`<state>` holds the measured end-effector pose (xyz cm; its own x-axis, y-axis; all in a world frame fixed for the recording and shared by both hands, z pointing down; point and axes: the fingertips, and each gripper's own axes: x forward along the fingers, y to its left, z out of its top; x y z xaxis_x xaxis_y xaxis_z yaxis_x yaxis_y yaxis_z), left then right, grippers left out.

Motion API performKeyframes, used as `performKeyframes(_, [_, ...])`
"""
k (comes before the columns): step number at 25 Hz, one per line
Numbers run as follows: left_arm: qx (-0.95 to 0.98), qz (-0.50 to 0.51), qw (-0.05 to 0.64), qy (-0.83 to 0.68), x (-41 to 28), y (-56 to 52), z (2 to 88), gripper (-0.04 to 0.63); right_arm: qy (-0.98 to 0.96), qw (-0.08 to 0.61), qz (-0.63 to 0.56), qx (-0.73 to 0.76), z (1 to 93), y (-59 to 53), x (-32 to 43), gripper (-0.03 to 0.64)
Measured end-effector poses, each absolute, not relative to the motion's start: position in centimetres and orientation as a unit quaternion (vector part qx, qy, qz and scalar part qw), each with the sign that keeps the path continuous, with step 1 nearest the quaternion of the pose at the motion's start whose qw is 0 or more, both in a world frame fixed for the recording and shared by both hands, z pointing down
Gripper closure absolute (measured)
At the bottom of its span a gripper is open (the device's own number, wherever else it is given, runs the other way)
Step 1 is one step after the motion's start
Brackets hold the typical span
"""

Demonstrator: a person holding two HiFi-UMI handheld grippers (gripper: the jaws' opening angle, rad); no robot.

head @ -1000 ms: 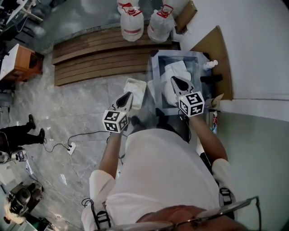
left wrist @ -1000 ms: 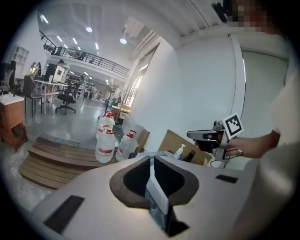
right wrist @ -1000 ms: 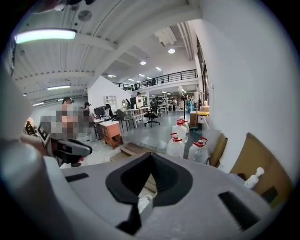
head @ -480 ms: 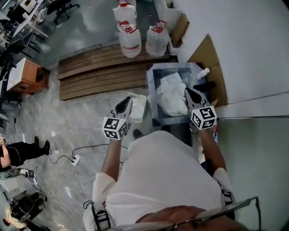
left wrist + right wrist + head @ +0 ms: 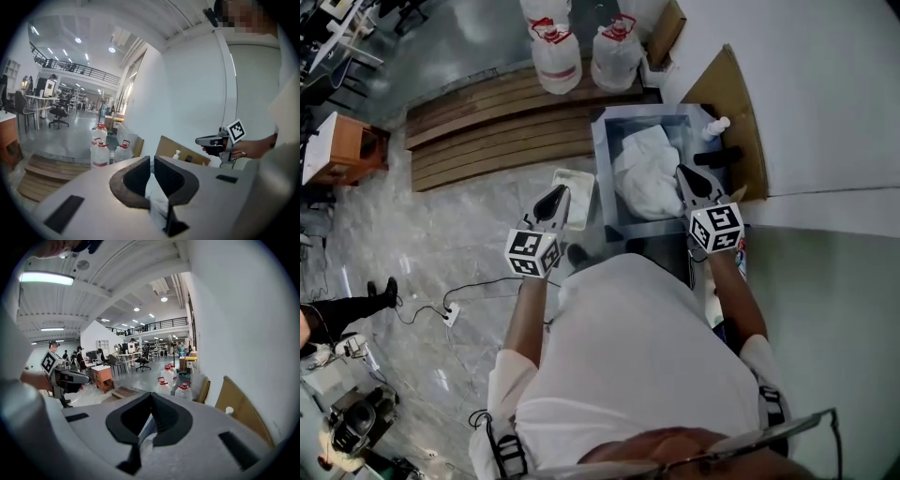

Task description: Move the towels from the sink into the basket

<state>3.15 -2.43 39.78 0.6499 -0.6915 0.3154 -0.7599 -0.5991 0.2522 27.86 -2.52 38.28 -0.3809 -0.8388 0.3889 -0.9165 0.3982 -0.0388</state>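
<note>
The grey metal sink (image 5: pixel 605 169) holds a heap of white towels (image 5: pixel 645 178). The white basket (image 5: pixel 577 187) stands on the floor against the sink's left side. My right gripper (image 5: pixel 682 172) hovers over the right edge of the towel heap, shut with nothing in it; its jaw tips (image 5: pixel 151 397) meet. My left gripper (image 5: pixel 559 193) hangs over the basket's left edge with its jaws drawn together (image 5: pixel 151 161) and holds nothing that I can see. Each gripper shows in the other's view: the right gripper (image 5: pixel 206 139) and the left gripper (image 5: pixel 84 378).
Two large water jugs (image 5: pixel 555 52) stand beyond a stack of wooden planks (image 5: pixel 487 122). A sheet of cardboard (image 5: pixel 736 103), a small bottle (image 5: pixel 717 125) and a black tap (image 5: pixel 719 155) lie at the sink's right, by the white wall. A cable and socket (image 5: pixel 448 309) lie on the floor.
My right gripper has shifted from above the middle of the towels to their right edge. The left gripper stays by the basket. Both remain shut.
</note>
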Motion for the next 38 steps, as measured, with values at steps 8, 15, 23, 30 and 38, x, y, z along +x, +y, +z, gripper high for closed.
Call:
performKeyframes(8, [0.878, 0.123, 0.224, -0.406, 4.8, -2.2, 45.3, 0.566, -0.806, 0.293, 0.231, 0.461, 55.3, -2.6, 27.3, 0.527])
performKeyframes(15, [0.863, 0.150, 0.254, -0.409, 5.5, -0.1, 49.9, 0.566, -0.763, 0.406, 0.299, 0.404, 70.1, -1.4, 28.0, 0.329])
performKeyframes(23, [0.830, 0.173, 0.290, -0.443, 4.4, 1.9, 54.8, 0.566, -0.710, 0.517, 0.333, 0.343, 82.1, -1.1, 29.3, 0.087])
performKeyframes(30, [0.799, 0.185, 0.325, -0.471, 2.6, 4.2, 58.8, 0.566, -0.673, 0.601, 0.333, 0.274, 88.7, -0.2, 29.3, 0.038])
performKeyframes(38, [0.792, 0.179, 0.320, -0.489, 1.1, 3.7, 58.7, 0.566, -0.643, 0.665, 0.260, 0.278, 88.3, -1.4, 30.8, 0.411])
